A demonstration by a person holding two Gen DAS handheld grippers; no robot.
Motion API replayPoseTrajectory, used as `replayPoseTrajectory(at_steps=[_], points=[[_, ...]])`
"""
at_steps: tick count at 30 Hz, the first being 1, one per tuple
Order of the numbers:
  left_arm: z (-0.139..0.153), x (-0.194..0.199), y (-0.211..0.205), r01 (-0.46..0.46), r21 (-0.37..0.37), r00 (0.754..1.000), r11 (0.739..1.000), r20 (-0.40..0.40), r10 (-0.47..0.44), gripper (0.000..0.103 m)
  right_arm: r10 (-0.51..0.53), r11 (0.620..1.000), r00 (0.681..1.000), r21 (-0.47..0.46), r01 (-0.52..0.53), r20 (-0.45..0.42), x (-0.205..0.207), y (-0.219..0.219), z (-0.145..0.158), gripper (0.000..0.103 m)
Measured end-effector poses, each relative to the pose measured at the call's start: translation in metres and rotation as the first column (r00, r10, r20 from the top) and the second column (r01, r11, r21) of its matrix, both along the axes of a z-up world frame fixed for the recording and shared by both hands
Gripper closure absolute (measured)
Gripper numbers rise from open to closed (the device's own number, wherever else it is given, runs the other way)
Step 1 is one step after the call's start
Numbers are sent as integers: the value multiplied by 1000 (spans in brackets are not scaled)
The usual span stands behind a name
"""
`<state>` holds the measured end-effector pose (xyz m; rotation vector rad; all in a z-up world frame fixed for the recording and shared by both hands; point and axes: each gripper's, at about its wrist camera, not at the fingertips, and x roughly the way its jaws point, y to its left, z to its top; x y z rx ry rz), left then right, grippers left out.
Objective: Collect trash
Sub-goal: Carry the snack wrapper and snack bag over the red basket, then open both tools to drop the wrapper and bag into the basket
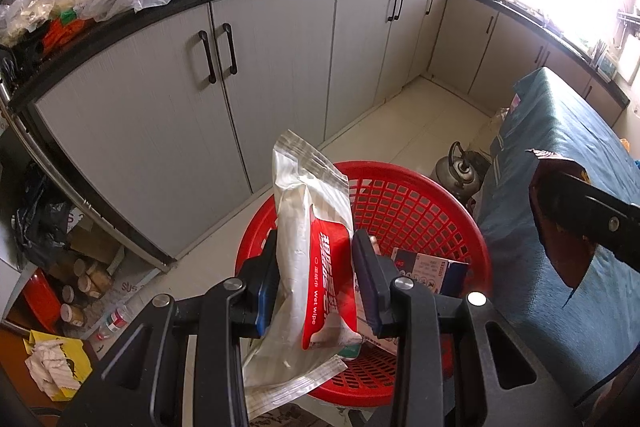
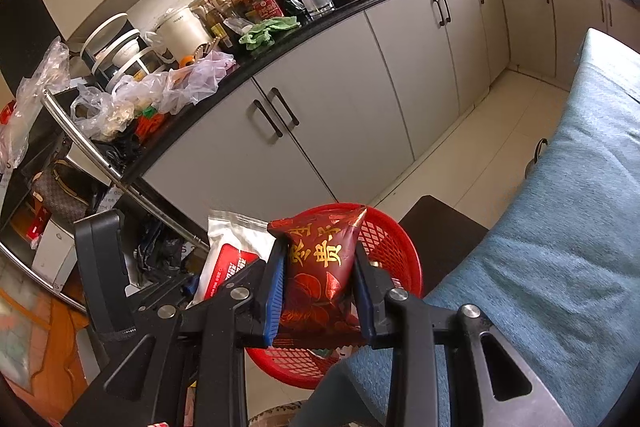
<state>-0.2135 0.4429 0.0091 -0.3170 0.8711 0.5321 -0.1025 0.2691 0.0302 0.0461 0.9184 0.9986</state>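
Both jaws are clamped: our left gripper [image 1: 316, 279] pinches a white-and-red wet wipe packet [image 1: 308, 251], and our right gripper [image 2: 318, 291] pinches a dark red snack bag [image 2: 320, 267]. Both hang above a red mesh basket [image 1: 404, 203] on the kitchen floor, beside a blue-covered table [image 1: 560, 147].

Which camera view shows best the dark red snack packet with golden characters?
The right wrist view: the dark red snack packet with golden characters faces the camera there, clamped between the right gripper fingers, above the red plastic mesh basket. The left wrist view shows only its edge, partly hidden behind a black finger.
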Motion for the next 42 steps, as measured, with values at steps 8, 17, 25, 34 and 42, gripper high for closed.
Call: replayPoseTrajectory(at_steps=[8,17,25,34,42], points=[[-2,1,5,-10,-14,1000,1000,8,10,69,8,1000,1000,-3,-8,-14,5,4,-5,70],[-4,1,7,-18,-18,1000,1000,7,18,69,8,1000,1000,-2,-8,-19,6,6,-8,70],[-5,3,7,-15,-20,1000,1000,5,16,69,2,1000,999,3,-2,-39,11,8,-13,70],[-4,6,6,-2,-17,1000,1000,25,2,68,-2,1000,996,-9,1,-87,23,18,-29,70],[0,4,5,12,-14,999,1000,39,-11,46,-18,1000,992,16,20,-125,31,18,-32,58]])
